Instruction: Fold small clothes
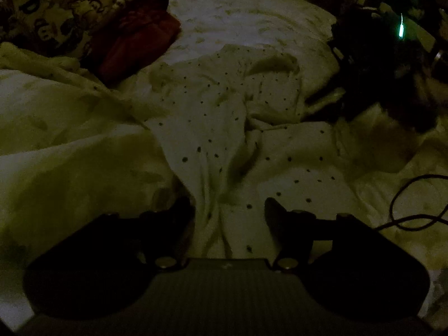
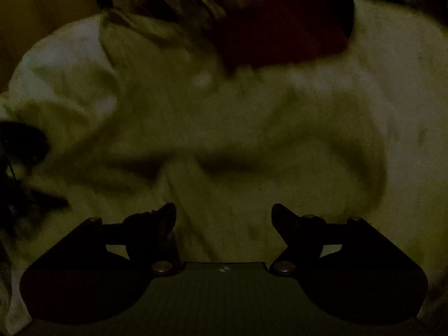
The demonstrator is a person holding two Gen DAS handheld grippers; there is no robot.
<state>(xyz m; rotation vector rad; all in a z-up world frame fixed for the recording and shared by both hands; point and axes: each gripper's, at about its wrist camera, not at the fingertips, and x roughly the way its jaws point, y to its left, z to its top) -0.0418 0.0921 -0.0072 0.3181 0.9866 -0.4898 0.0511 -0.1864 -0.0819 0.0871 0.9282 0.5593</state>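
Bed (image 1: 252,14), dotted garment (image 1: 224,128) (crumpled), cable (image 1: 406,196)

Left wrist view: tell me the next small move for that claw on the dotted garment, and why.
Probably ease the left claw forward and close on the bunched ridge of the dotted garment. Its jaws stand open with that fold running between them, and the cloth lies crumpled on the white bedding, so it likely needs gripping and spreading before any fold.

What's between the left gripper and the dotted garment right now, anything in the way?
Nothing visible. The left gripper is open, and the dotted garment lies crumpled right between and ahead of its fingers. The red cloth and black cable lie off to the sides.
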